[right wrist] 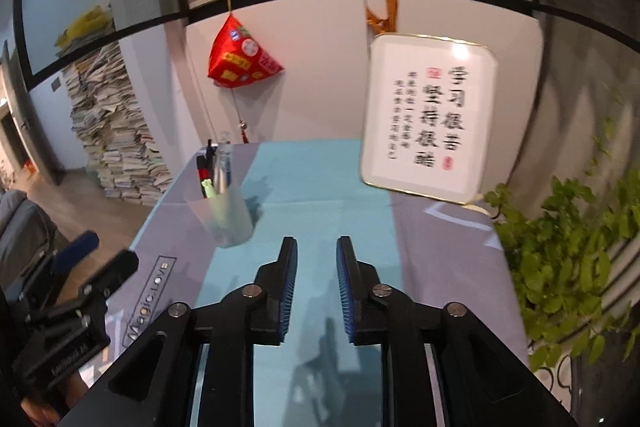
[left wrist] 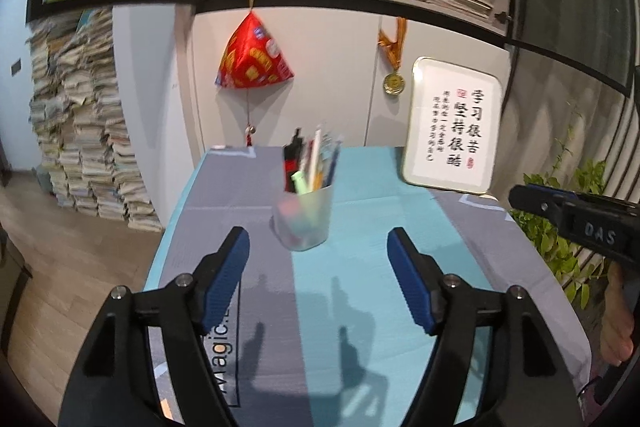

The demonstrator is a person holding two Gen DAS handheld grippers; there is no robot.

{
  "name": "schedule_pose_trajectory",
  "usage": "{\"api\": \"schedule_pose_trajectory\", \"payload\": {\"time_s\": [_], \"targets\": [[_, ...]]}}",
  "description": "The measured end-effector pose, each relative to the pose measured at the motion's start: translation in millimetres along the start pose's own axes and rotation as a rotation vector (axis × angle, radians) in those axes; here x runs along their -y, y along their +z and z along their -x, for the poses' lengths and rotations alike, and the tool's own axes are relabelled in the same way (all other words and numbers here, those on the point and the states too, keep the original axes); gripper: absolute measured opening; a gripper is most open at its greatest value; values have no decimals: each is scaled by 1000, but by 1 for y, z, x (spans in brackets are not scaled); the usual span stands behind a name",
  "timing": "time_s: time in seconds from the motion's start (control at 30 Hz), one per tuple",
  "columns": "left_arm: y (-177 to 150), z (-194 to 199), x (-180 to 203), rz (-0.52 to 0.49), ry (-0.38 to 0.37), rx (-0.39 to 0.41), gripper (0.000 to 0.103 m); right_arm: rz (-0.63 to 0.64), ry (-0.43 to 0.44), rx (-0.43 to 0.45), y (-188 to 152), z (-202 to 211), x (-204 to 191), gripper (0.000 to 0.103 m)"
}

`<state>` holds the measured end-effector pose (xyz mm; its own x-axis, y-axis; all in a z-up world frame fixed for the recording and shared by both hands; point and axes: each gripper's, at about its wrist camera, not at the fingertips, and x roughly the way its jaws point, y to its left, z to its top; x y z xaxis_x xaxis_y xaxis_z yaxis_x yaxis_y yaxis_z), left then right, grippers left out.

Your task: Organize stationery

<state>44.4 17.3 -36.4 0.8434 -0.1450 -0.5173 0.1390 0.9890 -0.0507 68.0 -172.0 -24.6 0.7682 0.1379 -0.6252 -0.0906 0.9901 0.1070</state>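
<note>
Pen cup (left wrist: 304, 217), translucent frosted plastic w/ rounded wall, stands upright mid-tabletop (left wrist: 360, 287), packed w/ pens & markers (left wrist: 310, 159) leaning tips-up, so the stationery looks already gathered. Left gripper (left wrist: 318, 259) hangs just short of it, jaws spread wide, nothing held, prob lined up to take the cup. Right gripper (right wrist: 317, 287) is off to the cup's right, ribbed blue pads (right wrist: 344, 291) nearly together w/ a slim gap, empty. Smooth teal-grey mat underneath.

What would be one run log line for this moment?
left gripper: jaws open, empty | right gripper: jaws narrowly apart, empty | pen cup: upright on table, full of pens, untouched
</note>
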Motion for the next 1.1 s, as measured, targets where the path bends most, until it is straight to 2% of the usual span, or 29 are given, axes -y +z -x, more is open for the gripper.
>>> {"api": "schedule_pose_trajectory", "payload": {"time_s": [0.13, 0.3, 0.43, 0.67, 0.8, 0.83, 0.97, 1.1], "targets": [[3, 15, 17, -28, -5, 29, 77, -23, -21, 49, -9, 26, 13, 25], [5, 32, 33, -46, -12, 50, 80, -38, -11, 78, -15, 50, 21, 27], [3, 45, 43, -64, 4, 65, 83, -33, 6, 94, -21, 63, 21, 39], [4, 70, 54, -65, 18, 96, 84, -11, 15, 108, -27, 84, 18, 40], [8, 89, 61, -78, 35, 152, 99, -10, -1, 147, -28, 108, 19, 41], [8, 95, 63, -80, 38, 168, 102, -15, -5, 165, -29, 117, 20, 43], [10, 115, 71, -102, 33, 217, 102, -16, -27, 204, -32, 139, 19, 53], [11, 128, 74, -105, 36, 234, 102, -14, -35, 232, -37, 158, 17, 68]]}}
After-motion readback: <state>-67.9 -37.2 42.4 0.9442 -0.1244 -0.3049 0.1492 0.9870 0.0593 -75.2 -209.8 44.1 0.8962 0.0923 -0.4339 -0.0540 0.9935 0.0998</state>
